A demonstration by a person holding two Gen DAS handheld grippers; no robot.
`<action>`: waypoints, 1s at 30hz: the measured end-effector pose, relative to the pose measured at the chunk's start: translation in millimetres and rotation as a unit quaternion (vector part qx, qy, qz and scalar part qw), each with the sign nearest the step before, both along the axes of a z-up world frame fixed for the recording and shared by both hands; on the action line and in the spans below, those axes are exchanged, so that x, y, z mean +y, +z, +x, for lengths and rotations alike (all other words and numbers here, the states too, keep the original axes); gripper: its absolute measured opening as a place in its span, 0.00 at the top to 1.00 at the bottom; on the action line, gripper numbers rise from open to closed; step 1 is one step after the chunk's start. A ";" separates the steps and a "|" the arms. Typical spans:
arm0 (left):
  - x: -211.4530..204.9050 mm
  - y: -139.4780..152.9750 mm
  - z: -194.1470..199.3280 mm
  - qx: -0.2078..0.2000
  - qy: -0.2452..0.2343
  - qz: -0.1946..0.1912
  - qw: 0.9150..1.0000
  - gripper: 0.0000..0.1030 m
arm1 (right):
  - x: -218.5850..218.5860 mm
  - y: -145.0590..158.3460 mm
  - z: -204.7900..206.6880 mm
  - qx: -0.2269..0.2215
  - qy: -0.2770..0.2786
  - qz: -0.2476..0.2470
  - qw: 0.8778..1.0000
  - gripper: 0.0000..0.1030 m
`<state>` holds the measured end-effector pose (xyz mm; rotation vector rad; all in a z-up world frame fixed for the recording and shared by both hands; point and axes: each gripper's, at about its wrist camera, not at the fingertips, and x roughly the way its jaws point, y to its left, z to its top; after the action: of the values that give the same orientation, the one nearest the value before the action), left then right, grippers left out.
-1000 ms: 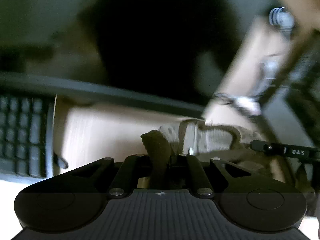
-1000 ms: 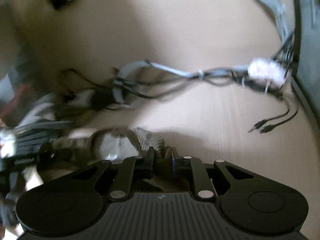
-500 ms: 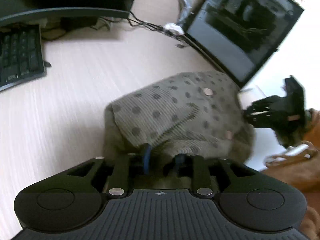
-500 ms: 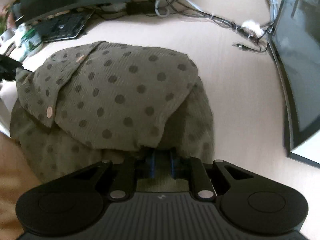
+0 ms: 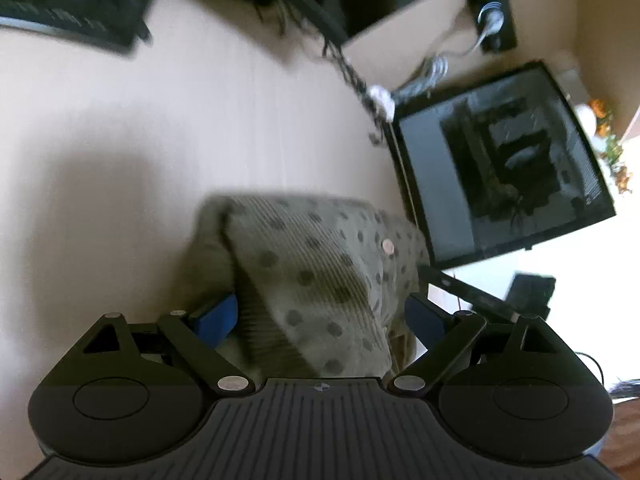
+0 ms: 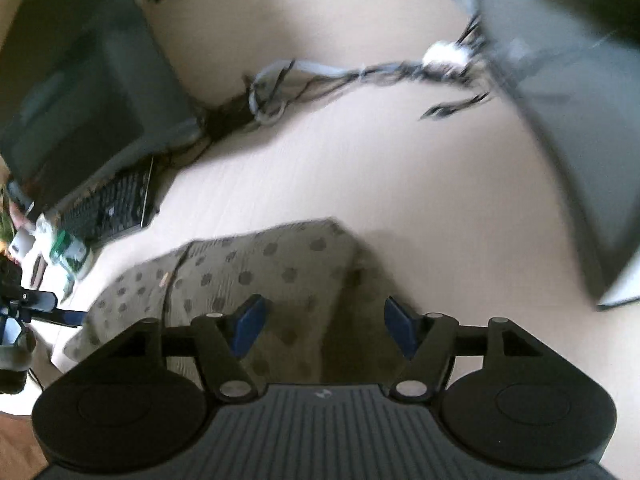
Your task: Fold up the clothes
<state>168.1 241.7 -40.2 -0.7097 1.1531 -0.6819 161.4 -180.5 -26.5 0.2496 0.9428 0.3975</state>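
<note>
A: What is the left tool (image 5: 322, 314) doing?
B: Its jaws are opening. The blue pads (image 5: 214, 317) stand wide apart, with the folded shirt (image 5: 316, 276) between them but not pinched; cloth lies against the inner side of the left pad, the right one looks clear of it

A: And the right tool (image 6: 326, 326)?
B: Opening too. Its blue pads (image 6: 249, 324) are spread over the near part of the same shirt (image 6: 256, 276), and neither presses the cloth

A: Where does the shirt lie?
B: Flat on the pale tabletop (image 5: 160, 140), close to its near edge. It is olive with dark dots, folded into a compact bundle, with a small round button (image 5: 387, 245) showing on the top layer

A: What is around it?
B: In the left view a dark screen (image 5: 500, 168) stands just beside the shirt toward the right edge of the tabletop. A bundle of cables (image 5: 372, 96) runs from it toward the far edge, and a black keyboard (image 5: 72, 4) sits at the far left corner. In the right view another monitor (image 6: 80, 80) stands at the far left with the keyboard (image 6: 108, 208) in front of it, and the cables (image 6: 360, 76) trail along the far side. That view is blurred, so small things by the left edge cannot be made out
</note>
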 end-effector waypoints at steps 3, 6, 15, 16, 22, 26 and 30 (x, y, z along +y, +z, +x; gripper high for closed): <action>-26.7 -5.9 20.7 -0.012 -0.011 0.046 0.999 0.25 | 25.1 -12.7 23.1 -0.010 0.026 -0.015 0.999 0.58; -43.4 -7.3 56.0 -0.036 -0.005 0.091 0.995 0.40 | 44.4 -16.9 59.0 -0.027 0.022 -0.014 0.999 0.63; -50.1 35.0 115.4 -0.123 0.033 0.133 0.983 0.48 | 44.2 19.1 112.2 -0.097 0.007 -0.031 0.995 0.75; -49.4 31.3 111.7 -0.114 0.029 0.138 0.983 0.48 | 40.6 14.9 108.5 -0.085 0.009 -0.038 0.996 0.75; -41.8 -0.5 71.6 -0.064 -0.011 0.135 0.989 0.36 | 21.8 -12.0 78.5 -0.034 -0.008 -0.058 0.998 0.62; -33.1 10.7 75.7 -0.071 0.040 0.088 0.993 0.18 | 26.9 -9.1 79.5 -0.040 -0.004 -0.037 0.998 0.44; -42.5 15.9 92.2 -0.075 0.065 0.114 0.988 0.18 | 39.6 -9.5 87.1 -0.050 0.003 -0.031 0.998 0.43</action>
<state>260.3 199.2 -24.3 -0.5252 1.0182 -0.4744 248.6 -140.8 -36.0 0.1686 0.8566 0.3832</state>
